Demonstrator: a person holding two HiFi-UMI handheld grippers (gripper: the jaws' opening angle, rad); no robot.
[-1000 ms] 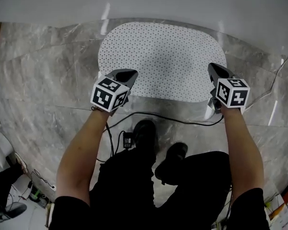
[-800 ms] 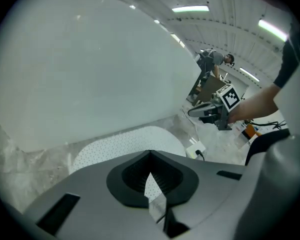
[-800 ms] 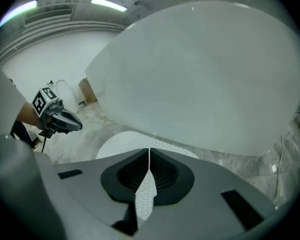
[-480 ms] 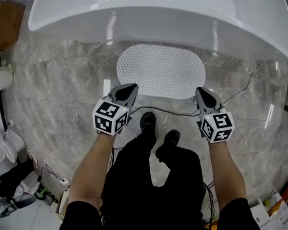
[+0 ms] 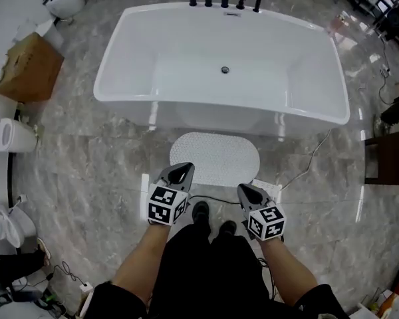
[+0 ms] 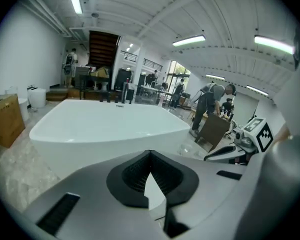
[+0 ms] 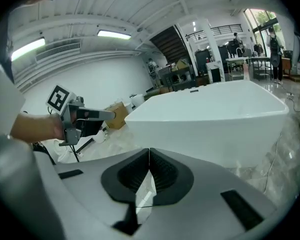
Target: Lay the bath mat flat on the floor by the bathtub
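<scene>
The white dotted oval bath mat [image 5: 215, 158] lies flat on the marble floor, just in front of the white bathtub [image 5: 213, 115]. My left gripper [image 5: 181, 169] hovers over the mat's near left edge, shut and empty. My right gripper [image 5: 243, 188] hangs at the near right edge, also shut with nothing in it. In the left gripper view the jaws [image 6: 150, 154] meet at the tips, with the bathtub [image 6: 105, 126] beyond. In the right gripper view the jaws [image 7: 149, 151] are closed, facing the tub [image 7: 210, 116], and the left gripper [image 7: 85, 115] shows at the left.
A black cable [image 5: 306, 158] runs across the floor right of the mat. The person's shoes [image 5: 201, 211] stand right behind the mat. A cardboard box [image 5: 28, 68] and white fixtures [image 5: 10, 135] sit at the left, dark furniture [image 5: 389, 155] at the right. Black taps [image 5: 225, 0] line the tub's far rim.
The view has risen and pulled back, so the mat looks smaller and the whole tub shows. Both grippers have lifted off the mat's near edge; the mat stays flat.
</scene>
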